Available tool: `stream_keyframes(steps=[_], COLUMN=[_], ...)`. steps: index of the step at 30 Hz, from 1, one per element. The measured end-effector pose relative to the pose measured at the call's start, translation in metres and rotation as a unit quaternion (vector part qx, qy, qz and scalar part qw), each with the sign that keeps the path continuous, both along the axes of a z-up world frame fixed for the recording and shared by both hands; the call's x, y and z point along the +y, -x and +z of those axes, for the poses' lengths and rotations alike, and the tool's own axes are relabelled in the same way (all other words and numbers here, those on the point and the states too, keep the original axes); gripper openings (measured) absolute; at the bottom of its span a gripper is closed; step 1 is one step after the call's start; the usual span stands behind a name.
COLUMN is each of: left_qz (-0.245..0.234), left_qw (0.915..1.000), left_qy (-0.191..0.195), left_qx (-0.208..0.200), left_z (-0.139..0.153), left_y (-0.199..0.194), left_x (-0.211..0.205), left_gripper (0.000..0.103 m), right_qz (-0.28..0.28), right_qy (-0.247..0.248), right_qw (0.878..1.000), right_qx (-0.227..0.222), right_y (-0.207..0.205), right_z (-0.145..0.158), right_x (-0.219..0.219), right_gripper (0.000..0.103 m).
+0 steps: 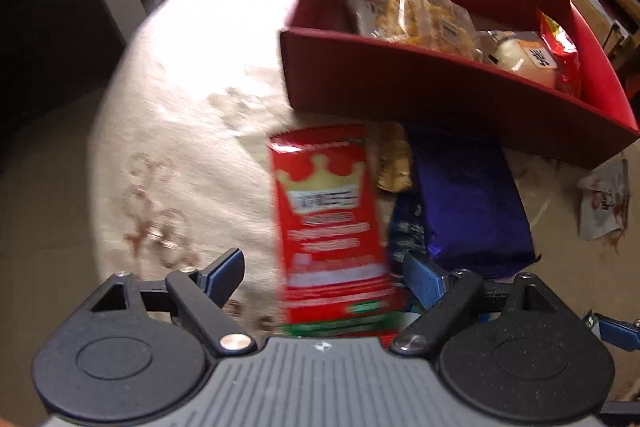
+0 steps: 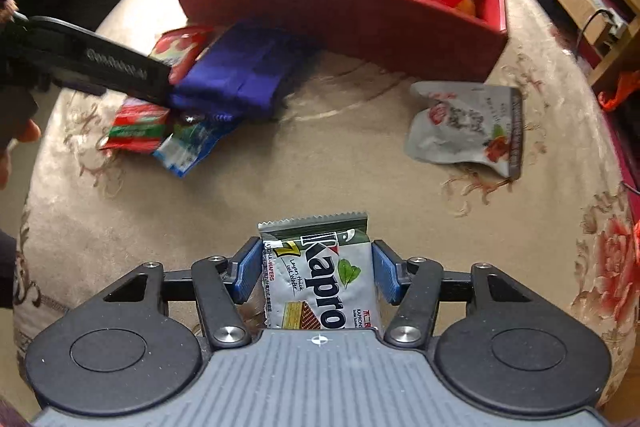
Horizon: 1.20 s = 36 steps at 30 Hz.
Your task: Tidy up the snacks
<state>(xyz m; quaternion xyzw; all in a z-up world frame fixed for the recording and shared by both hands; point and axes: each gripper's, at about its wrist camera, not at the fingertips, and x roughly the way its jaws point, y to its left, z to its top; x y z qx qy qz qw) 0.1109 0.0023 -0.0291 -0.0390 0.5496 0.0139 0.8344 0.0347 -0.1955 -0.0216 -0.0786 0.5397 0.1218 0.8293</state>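
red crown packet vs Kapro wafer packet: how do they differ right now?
Red crown packet is red with a gold crown; Kapro wafer packet is silver-grey. The red one sits between the left gripper's wide-open pads, untouched; the right gripper clamps the Kapro. Both remain outside the red box.

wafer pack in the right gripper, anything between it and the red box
Nothing visible blocks it. The wafer pack sits between the right gripper fingers, bare rug runs ahead to the red box, and only the box's front wall must be cleared. The grey pouch and purple pack lie off to the sides.
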Motion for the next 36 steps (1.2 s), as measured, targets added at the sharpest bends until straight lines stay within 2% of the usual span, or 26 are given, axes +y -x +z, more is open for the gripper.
stream_keyframes(steps=[2,5,8,13,15,16,18,22,25,27,29,30,31,32,36], left_qz=[-0.002,-0.001,-0.015,-0.029,-0.033,-0.027,-0.024,-0.022,-0.029,-0.033,-0.035,-0.034,-0.034,-0.035,-0.030], left_qw=[1.0000,0.9998,0.9998,0.9995,0.9994,0.9995,0.9997,0.9996,0.9994,0.9993,0.9992,0.9992,0.9993,0.9993,0.9995], left_qy=[-0.001,0.018,0.011,0.008,-0.005,-0.012,-0.008,-0.020,-0.019,-0.016,-0.015,-0.013,-0.011,-0.010,-0.011], left_qx=[-0.004,-0.003,-0.002,0.011,0.006,0.007,0.006,-0.003,-0.007,-0.011,-0.013,-0.013,-0.012,-0.010,-0.008], left_z=[0.000,0.002,0.004,0.003,0.002,0.001,0.000,-0.003,-0.002,0.000,0.002,0.003,0.003,0.003,0.002], left_y=[-0.001,0.001,0.011,0.031,0.031,0.028,0.023,0.013,0.015,0.018,0.020,0.021,0.021,0.021,0.020], left_x=[-0.003,-0.001,-0.002,0.007,0.008,0.008,0.009,0.002,0.000,-0.001,-0.001,0.000,0.000,0.001,0.001], left_gripper=[0.083,0.072,0.056,0.055,0.056,0.058,0.068,0.075,0.068,0.056,0.051,0.050,0.050,0.050,0.056], right_qz=[-0.004,-0.005,-0.002,0.002,0.004,0.005,0.007,0.007,0.009,0.014,0.027,0.031,0.035,0.037,0.033], right_qy=[-0.002,-0.002,-0.004,-0.006,-0.006,-0.004,-0.001,0.001,0.006,0.006,0.014,0.017,0.018,0.019,0.020], right_qw=[1.000,1.000,1.000,1.000,1.000,1.000,1.000,1.000,1.000,1.000,0.999,0.999,0.999,0.999,0.999], right_qx=[-0.006,-0.010,-0.012,-0.013,-0.013,-0.012,-0.011,0.002,0.007,0.008,0.008,0.009,0.014,0.021,0.013], right_y=[0.000,-0.002,-0.004,-0.002,-0.001,-0.002,-0.003,-0.008,-0.009,-0.009,-0.006,-0.005,-0.004,-0.003,0.000], right_z=[0.002,0.005,0.005,0.008,0.008,0.007,0.006,-0.001,-0.006,-0.007,-0.008,-0.008,-0.009,-0.011,-0.012], right_x=[0.000,0.000,0.003,0.002,0.002,0.003,0.006,0.005,0.006,0.006,0.008,0.009,0.009,0.008,0.005], right_gripper=[0.065,0.065,0.065,0.065,0.065,0.065,0.065,0.065,0.066,0.068,0.071,0.072,0.080,0.084,0.079])
